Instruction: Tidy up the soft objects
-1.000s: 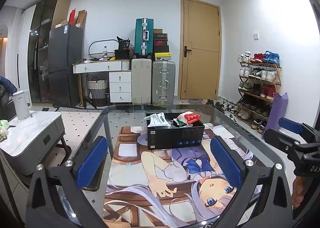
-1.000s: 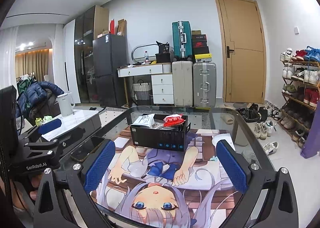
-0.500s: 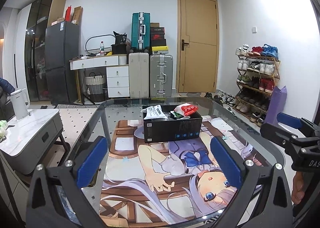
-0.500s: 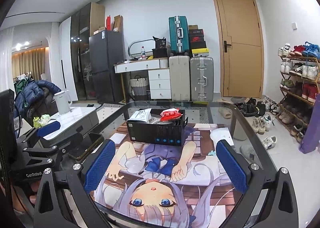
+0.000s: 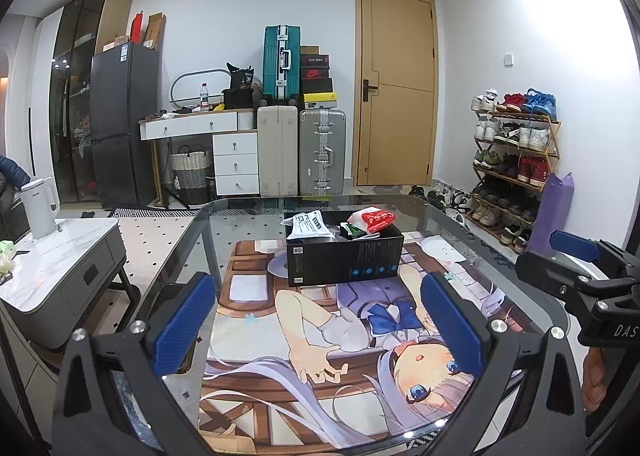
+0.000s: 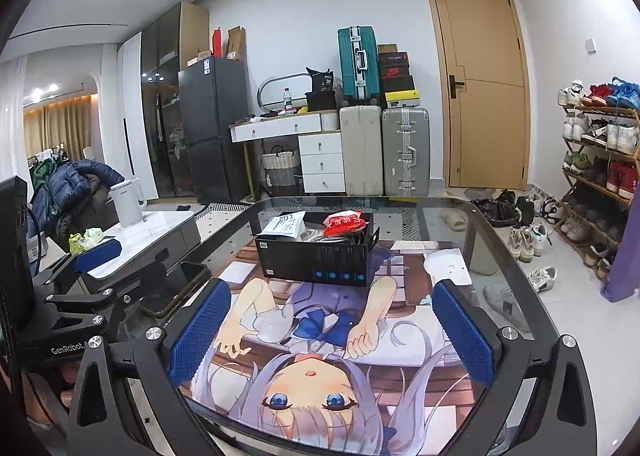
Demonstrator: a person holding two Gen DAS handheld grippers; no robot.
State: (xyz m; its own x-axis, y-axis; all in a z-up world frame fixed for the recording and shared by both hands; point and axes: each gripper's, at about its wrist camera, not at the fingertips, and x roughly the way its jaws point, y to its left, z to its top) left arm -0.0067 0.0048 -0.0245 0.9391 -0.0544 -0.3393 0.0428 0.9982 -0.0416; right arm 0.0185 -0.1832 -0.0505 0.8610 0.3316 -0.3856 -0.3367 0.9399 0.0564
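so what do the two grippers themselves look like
Both match: matte black angular frames with silver screws and two wide fingers faced with blue textured pads. The left gripper shows white "GenRobot" lettering on its side in the right wrist view; the right gripper shows "DAS" lettering in the left wrist view. No cables or sleeves visible.

Left claw (image 5: 316, 322) and right claw (image 6: 330, 330) both held level, side by side, blue pads spread wide, nothing gripped.

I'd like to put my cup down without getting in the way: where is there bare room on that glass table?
The printed mat is bare between the black box and the near edge of the glass table. The strip behind the box also looks free. The box itself is crowded with packets, and a phone occupies the left edge.
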